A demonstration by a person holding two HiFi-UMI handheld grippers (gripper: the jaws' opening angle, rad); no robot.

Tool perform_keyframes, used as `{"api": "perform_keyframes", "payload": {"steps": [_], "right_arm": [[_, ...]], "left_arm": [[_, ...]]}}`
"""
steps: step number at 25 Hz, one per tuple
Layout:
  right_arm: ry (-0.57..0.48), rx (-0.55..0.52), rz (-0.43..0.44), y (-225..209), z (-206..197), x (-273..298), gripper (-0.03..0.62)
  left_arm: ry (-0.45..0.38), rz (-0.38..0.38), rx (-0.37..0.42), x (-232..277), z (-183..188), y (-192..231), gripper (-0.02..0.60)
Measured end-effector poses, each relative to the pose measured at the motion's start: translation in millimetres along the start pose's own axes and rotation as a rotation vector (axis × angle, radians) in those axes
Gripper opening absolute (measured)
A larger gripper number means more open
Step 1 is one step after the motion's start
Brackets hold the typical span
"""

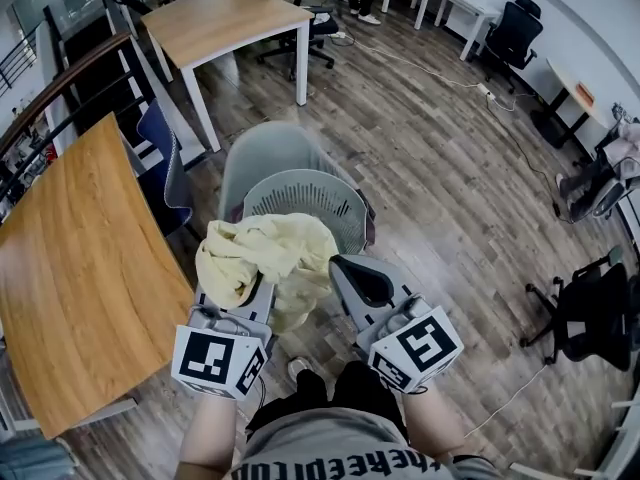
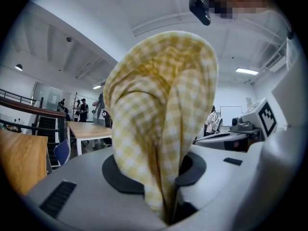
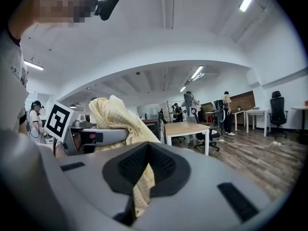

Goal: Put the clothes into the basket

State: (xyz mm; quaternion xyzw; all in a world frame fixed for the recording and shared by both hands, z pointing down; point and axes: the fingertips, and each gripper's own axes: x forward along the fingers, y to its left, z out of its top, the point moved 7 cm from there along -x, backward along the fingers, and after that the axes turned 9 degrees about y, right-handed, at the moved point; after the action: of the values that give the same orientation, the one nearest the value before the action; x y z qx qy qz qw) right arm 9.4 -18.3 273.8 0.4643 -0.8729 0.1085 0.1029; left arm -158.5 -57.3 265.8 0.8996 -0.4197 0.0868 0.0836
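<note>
- The person's grey shirt point(image 1: 340, 453) fills the 6 o'clock edge of the head view, with both forearms reaching up from it.
- The left gripper point(image 1: 262, 280) sits at 7 o'clock. Its jaws are pinched narrow on a thick fold of the pale yellow checked cloth point(image 1: 265, 258), which bulges up above them.
- The right gripper point(image 1: 342, 264) sits at 5 o'clock. Its jaws are nearly together, clamping a thin strip of the same cloth between the black pads.
- The cloth is bunched between the two grippers, mostly over the left one, and hides the near rim of the grey slotted plastic basket point(image 1: 310, 193) at 12 o'clock. Whether cloth and rim touch cannot be told.
- The basket rests on a grey chair point(image 1: 265, 148), whose rounded back rises behind it.
- A wooden tabletop point(image 1: 80, 268) lies close at 9 o'clock, with a blue chair point(image 1: 160, 158) at its far end.
- A white-legged wooden table point(image 1: 225, 18) stands at 11 o'clock.
- Black office chairs point(image 1: 590, 318) stand at 3 o'clock on the wooden plank floor point(image 1: 450, 188).
</note>
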Motion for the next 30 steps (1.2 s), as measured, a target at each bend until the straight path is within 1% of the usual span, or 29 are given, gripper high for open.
{"api": "perform_keyframes", "payload": {"steps": [6,15,22,30], "right_arm": [[0.022,0.002,-0.020,-2,-4,6,0.009],[0.033,0.012,-0.014,-33,-7,29,0.009],[0.053,0.027,0.024,-65,-1,64,0.009],[0.093,0.048,0.060,-100,-8,97,0.009]], "left_arm": [[0.008,-0.011,-0.015,9,-4,12,0.117],[0.014,0.012,-0.028,42,-4,25,0.117],[0.035,0.038,-0.035,78,0,43,0.117],[0.080,0.064,-0.083,122,-12,66,0.117]]}}
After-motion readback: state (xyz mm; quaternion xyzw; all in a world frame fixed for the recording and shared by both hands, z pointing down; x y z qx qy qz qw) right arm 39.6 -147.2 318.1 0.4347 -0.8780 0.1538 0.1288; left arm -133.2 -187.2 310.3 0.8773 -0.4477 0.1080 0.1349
